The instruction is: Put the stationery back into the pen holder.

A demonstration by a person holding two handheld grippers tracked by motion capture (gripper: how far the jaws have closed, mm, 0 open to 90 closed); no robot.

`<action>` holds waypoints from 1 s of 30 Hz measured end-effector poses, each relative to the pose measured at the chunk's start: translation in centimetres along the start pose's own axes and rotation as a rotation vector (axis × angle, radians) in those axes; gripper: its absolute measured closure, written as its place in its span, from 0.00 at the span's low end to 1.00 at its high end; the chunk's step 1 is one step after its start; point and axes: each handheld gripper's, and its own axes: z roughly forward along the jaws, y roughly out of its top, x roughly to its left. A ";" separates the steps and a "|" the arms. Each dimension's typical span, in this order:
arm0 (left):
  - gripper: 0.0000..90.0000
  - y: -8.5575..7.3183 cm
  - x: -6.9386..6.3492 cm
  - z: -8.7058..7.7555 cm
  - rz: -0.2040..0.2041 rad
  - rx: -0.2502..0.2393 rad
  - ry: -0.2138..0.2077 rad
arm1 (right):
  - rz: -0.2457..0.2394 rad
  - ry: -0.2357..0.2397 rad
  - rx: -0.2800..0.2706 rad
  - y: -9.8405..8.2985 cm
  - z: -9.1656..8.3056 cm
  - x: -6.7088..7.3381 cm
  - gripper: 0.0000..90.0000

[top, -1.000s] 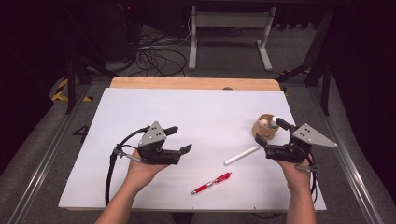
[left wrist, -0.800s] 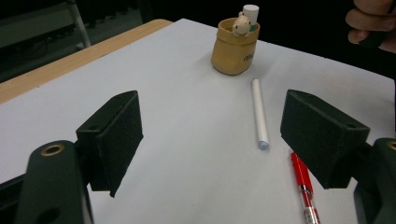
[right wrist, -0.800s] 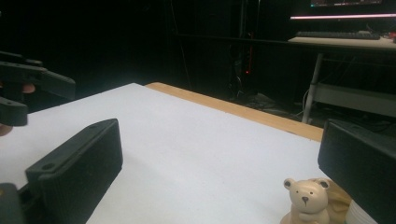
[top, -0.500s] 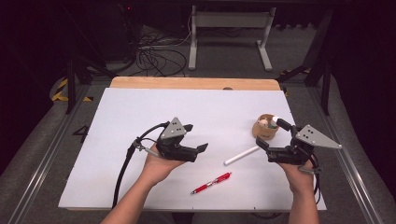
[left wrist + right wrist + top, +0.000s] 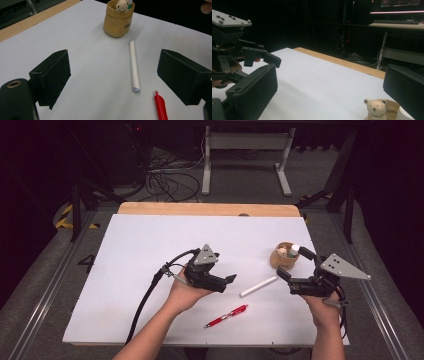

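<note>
Left tongs (image 5: 231, 281) just opened wide, white tube (image 5: 258, 286) beside, untouched.

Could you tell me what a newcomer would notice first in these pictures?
Probably the two black grippers over the white table: the left gripper open, its jaws just widened, facing a white pen and a red pen nearer the person. The right gripper stands open by a tan cup holding a bear topper.
</note>
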 end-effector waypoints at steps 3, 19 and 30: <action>0.13 0.2 -0.3 0.7 0.001 0.017 -0.001 | 0.001 -0.001 -0.004 0.1 -0.1 0.0 0.00; 0.09 1.8 -1.8 4.4 -0.005 0.057 -0.030 | 0.000 -0.003 -0.005 0.4 -0.4 0.1 0.00; 0.13 2.5 -2.6 6.9 -0.018 0.084 -0.042 | 0.003 -0.002 -0.013 0.5 -0.7 0.1 0.00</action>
